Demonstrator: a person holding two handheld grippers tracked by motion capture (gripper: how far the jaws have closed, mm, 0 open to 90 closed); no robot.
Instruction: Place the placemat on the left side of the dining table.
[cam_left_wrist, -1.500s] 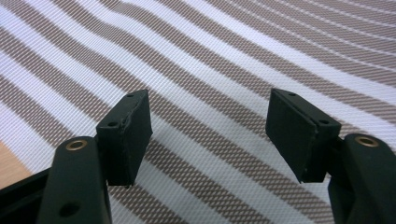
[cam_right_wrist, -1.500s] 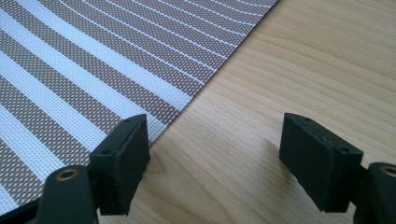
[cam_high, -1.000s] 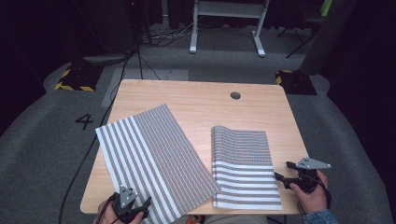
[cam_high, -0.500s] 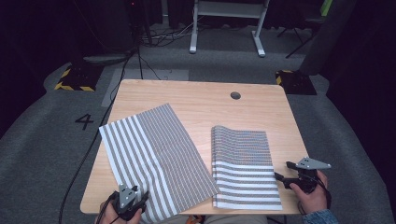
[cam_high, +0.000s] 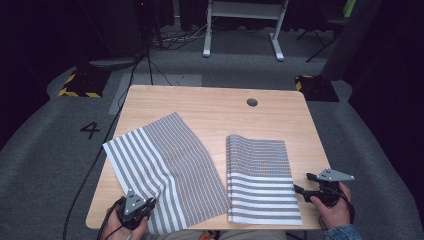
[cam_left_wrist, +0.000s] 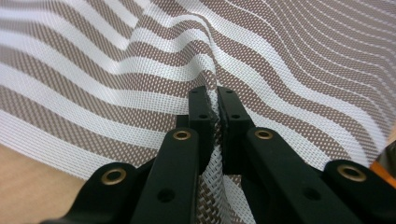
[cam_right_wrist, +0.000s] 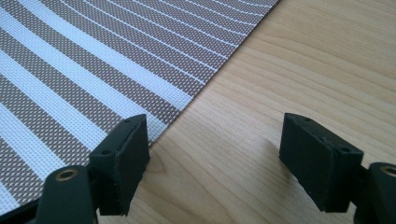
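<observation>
Two brown-and-white striped mesh mats lie on the wooden table (cam_high: 210, 107). The left mat (cam_high: 165, 160) lies slantwise, and its near edge is puckered where my left gripper (cam_high: 134, 206) holds it at the table's front edge. In the left gripper view, that gripper (cam_left_wrist: 217, 116) has just been closing and is now shut on a ridge of the left mat (cam_left_wrist: 280, 70). The right mat (cam_high: 260, 175) is folded, with its rolled fold at the far end. My right gripper (cam_high: 302, 183) rests open beside that mat's right edge. In the right gripper view, the right gripper (cam_right_wrist: 215, 140) straddles bare wood, its left fingertip at the right mat's edge (cam_right_wrist: 93, 70).
A round cable hole (cam_high: 252, 102) sits near the table's far edge. A black cable (cam_high: 95, 165) runs along the floor left of the table. A white frame (cam_high: 240, 30) stands on the floor behind it. Grey carpet with a "4" mark (cam_high: 90, 130) surrounds the table.
The left gripper's jaws have shut on the left mat's near edge and lifted it slightly, puckering the fabric and shifting the mat's left corner inward. The right gripper has stayed put.
</observation>
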